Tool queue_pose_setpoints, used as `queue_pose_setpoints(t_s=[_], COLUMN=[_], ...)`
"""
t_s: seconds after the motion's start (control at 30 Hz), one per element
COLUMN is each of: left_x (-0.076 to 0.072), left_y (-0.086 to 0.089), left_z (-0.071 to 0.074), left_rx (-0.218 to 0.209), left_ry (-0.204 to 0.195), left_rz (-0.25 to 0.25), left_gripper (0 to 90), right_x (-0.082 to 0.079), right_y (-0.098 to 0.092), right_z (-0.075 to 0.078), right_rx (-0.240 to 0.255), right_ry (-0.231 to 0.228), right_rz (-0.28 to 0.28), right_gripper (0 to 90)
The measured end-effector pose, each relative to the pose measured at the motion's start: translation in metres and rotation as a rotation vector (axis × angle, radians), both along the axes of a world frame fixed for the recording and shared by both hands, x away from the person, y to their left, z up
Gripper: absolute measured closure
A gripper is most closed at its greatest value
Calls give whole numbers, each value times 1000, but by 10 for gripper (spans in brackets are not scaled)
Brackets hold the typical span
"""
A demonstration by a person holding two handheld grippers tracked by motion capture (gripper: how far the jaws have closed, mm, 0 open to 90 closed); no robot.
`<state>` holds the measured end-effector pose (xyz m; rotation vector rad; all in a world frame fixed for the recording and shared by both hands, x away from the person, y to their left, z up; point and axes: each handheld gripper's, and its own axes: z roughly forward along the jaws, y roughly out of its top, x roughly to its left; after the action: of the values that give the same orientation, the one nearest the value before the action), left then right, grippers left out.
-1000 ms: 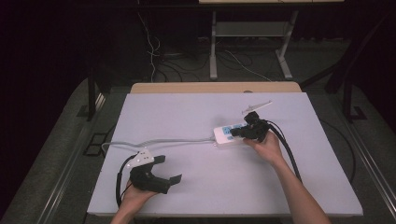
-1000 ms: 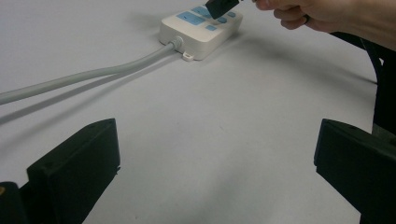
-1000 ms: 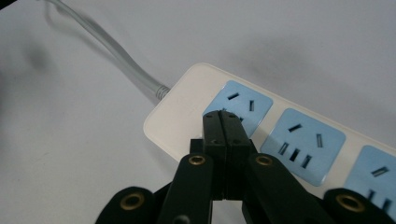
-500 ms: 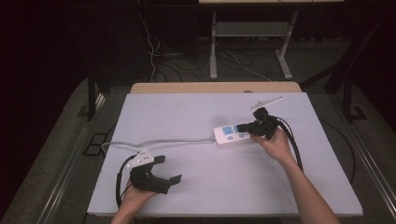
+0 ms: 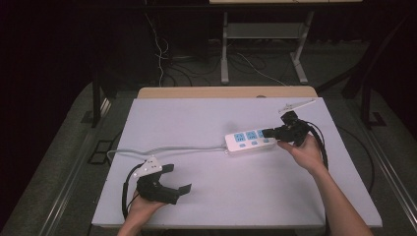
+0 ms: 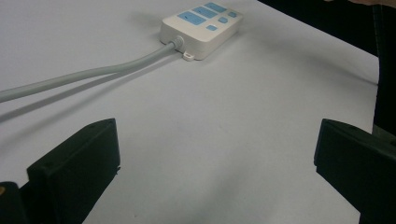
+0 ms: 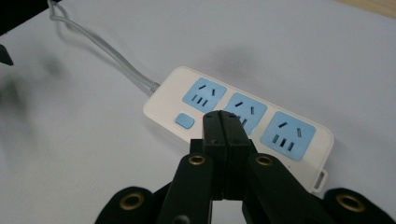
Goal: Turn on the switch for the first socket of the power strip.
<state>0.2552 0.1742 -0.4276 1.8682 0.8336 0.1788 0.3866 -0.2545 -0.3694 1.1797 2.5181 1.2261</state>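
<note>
The right gripper (image 7: 223, 122), jaws clenched on nothing, hovers at the right end of the white power strip (image 5: 249, 141) lying right of the table's centre, while the left gripper (image 5: 176, 179) rests released at the near left.

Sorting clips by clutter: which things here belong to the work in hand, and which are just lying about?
In the job:
- power strip with blue sockets, and its grey cord
- right gripper, fingers shut, empty, at the strip's end
- left gripper, open, resting apart near the table's front

Lying about:
- small white piece at the table's far right edge
- cables on the floor behind
</note>
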Motion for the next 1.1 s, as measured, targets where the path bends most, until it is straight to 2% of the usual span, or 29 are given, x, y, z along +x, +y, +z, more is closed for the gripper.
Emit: queue_pose_setpoints(t_s=[0.27,0.7,0.8,1.1], left_x=[0,1,1,1], left_y=[0,1,1,1], left_z=[0,0,0,-1], left_rx=[1,1,0,-1], left_ry=[2,3,2,3], left_rz=[2,8,10,11], left_gripper=[0,0,0,0], right_x=[-13,-35,-41,-62], right_y=[-17,-37,-42,-48], right_z=[9,13,13,11], right_rx=[14,61,76,97], right_ry=[0,12,14,8], right_rz=[-28,-67,-80,-116], right_gripper=[894,778,702,370])
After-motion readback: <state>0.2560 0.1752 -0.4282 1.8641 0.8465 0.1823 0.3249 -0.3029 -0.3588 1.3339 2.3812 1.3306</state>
